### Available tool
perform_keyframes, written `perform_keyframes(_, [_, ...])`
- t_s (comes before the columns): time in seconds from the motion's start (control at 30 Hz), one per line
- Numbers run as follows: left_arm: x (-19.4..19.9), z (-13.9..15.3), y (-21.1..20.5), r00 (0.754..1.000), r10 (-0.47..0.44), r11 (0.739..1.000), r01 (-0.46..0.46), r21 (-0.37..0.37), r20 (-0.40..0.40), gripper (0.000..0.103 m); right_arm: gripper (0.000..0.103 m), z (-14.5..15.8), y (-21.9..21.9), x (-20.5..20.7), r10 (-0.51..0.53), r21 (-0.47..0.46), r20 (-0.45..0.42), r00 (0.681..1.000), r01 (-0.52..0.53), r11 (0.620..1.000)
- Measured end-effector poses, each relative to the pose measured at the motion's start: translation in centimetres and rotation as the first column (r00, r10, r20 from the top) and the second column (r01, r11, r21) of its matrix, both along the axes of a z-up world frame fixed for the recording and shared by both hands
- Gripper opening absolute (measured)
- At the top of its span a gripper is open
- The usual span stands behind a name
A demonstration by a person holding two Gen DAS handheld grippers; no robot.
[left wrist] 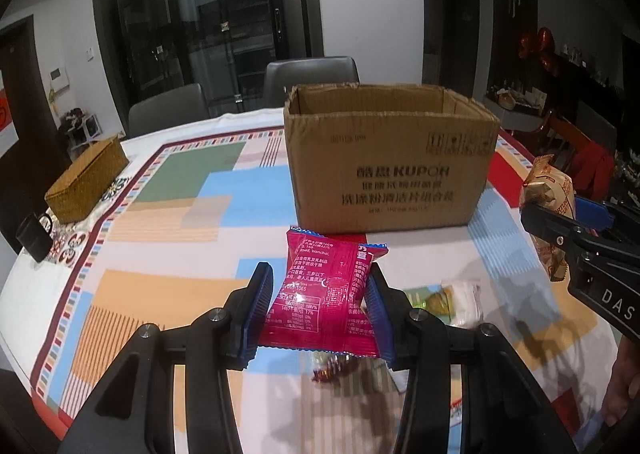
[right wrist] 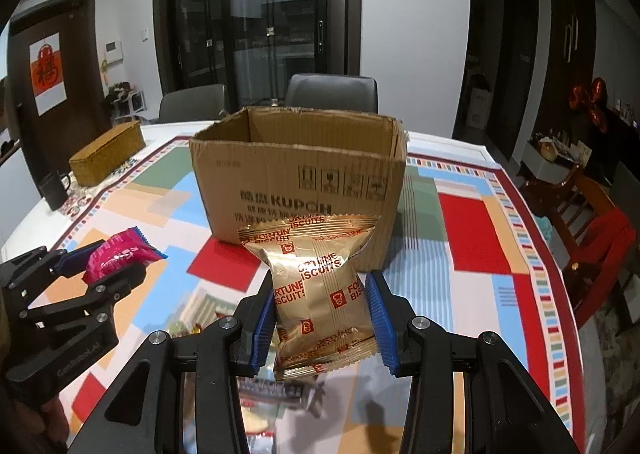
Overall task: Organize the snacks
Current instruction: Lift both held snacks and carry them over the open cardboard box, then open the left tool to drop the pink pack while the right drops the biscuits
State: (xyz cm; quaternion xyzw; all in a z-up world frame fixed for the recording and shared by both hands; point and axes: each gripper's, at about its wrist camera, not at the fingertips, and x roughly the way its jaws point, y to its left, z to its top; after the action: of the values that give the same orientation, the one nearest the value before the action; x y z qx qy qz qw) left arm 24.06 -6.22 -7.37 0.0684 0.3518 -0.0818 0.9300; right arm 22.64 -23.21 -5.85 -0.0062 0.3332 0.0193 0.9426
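Between the blue pads of the left gripper (left wrist: 320,306) sits a red snack packet (left wrist: 326,302), pinched at both sides and held clear above the patterned tablecloth (left wrist: 168,221). Likewise, the right gripper (right wrist: 322,314) pinches a gold Fortune Biscuits packet (right wrist: 316,294) by its sides, also lifted off the cloth. Both packets hang in front of an open cardboard box (left wrist: 392,169) that stands upright on the table, its top flaps gone and its printed side facing the cameras. Below the left gripper, loose snacks lie on the cloth: a pale wrapped one (left wrist: 460,300) and a small dark red one (left wrist: 334,368). Farther left, a woven basket (left wrist: 86,183) rests near a black mug (left wrist: 34,236). Grey chairs (left wrist: 312,75) stand behind the table.
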Motion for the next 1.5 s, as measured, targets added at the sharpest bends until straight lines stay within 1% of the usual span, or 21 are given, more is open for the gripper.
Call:
perform_keyframes(0.33, [3.0,2.3,-0.3,0.999,-0.023,0.999,0.024,-0.027,0.025,0.046,0.044,2.0,-0.4,2.4,-0.012,-0.016,0.055,0.998,0.012,1.000])
perform_keyframes(0.67, [6.1,4.8,-1.4,0.996,-0.044,0.999,0.046,-0.028,0.083,0.046,0.044,4.6,-1.0,4.8,-0.013,-0.026,0.107,0.994,0.015,1.000])
perform_keyframes(0.8, [7.3,5.6,-1.9,0.993,-0.046,0.999,0.049,-0.019,0.104,0.046,0.044,5.1,-1.2,5.9,-0.016,-0.016,0.114,0.993,0.018,1.000])
perform_keyframes(1.03, [9.1,6.7,-1.9,0.990,-0.047,0.998,0.052,-0.027,0.134,0.046,0.044,5.7,-1.4,7.7,-0.020,-0.013,0.129,0.991,0.022,1.000])
perform_keyframes(1.17, [10.2,7.1,-2.0,0.988,-0.050,0.998,0.056,-0.032,0.146,0.046,0.044,6.1,-1.6,8.5,-0.027,-0.002,0.133,0.991,0.028,1.000])
perform_keyframes(1.27, [11.4,7.1,-2.0,0.989,-0.050,0.997,0.057,-0.051,0.137,0.046,0.044,6.2,-1.7,9.3,-0.036,0.003,0.134,0.990,0.036,0.999])
perform_keyframes(1.5, [13.5,6.4,-2.8,0.991,-0.056,0.997,0.062,-0.040,0.121,0.046,0.044,6.0,-2.2,10.8,-0.056,0.011,0.121,0.991,0.055,0.998])
